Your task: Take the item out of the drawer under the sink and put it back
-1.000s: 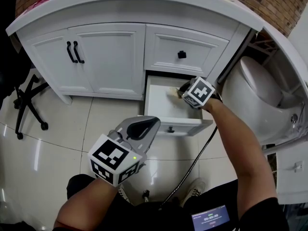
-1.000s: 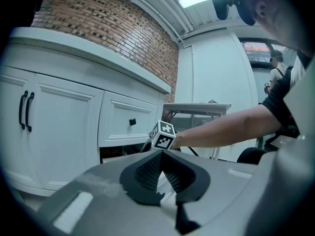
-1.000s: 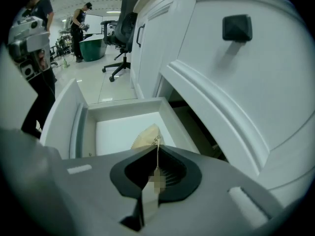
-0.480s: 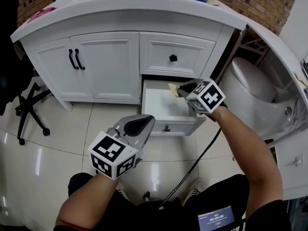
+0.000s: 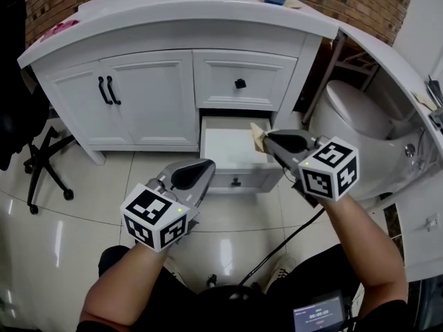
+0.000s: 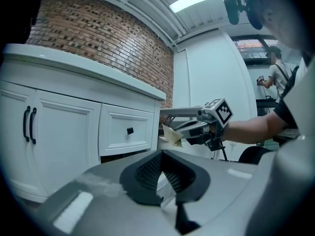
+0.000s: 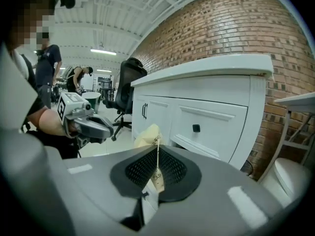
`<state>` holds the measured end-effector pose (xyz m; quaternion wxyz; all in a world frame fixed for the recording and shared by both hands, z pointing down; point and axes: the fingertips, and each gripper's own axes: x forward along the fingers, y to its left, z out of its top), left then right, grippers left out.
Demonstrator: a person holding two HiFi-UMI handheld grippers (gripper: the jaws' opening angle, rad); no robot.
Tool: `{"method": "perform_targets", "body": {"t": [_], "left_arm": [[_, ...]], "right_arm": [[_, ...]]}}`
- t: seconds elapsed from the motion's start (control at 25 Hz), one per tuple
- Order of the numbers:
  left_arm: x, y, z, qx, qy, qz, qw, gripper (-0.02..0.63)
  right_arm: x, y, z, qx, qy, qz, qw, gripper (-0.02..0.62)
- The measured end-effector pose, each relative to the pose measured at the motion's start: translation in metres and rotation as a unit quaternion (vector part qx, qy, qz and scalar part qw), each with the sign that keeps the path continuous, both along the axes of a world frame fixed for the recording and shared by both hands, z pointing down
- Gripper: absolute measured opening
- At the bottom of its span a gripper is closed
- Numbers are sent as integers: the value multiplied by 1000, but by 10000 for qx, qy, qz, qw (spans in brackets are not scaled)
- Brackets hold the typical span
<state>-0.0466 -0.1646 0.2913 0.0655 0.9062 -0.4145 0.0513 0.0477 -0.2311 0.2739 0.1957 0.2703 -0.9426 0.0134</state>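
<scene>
Your right gripper (image 5: 268, 141) pinches the paper packet (image 5: 257, 135), out of the open drawer (image 5: 225, 149). Your left gripper (image 5: 203, 167) is closed, empty. Next, put it back.

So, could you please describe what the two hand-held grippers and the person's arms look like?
The left claw and right claw have light grey bodies with black textured pads. Each carries a white cube printed with black square markers; the left one shows a small green light. A black cable hangs from the right one. Forearms are bare, with a black short sleeve.
</scene>
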Motion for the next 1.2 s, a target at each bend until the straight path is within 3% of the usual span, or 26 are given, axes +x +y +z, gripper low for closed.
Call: {"method": "perform_targets", "body": {"t": [0.2,0.48,1.2], "left_arm": [[-3,4,-3,43,68,-10,10000,5],[-7,5,-6,48,157,-63,9998,5],[6,12,-2,126,-165,132,9997,3]], "right_arm": [[8,43,-21,24,-603,20,9982,15],[23,64,-22,95,-984,168,9950,14],[34,64,-5,50,-934,313,9951,14]]}}
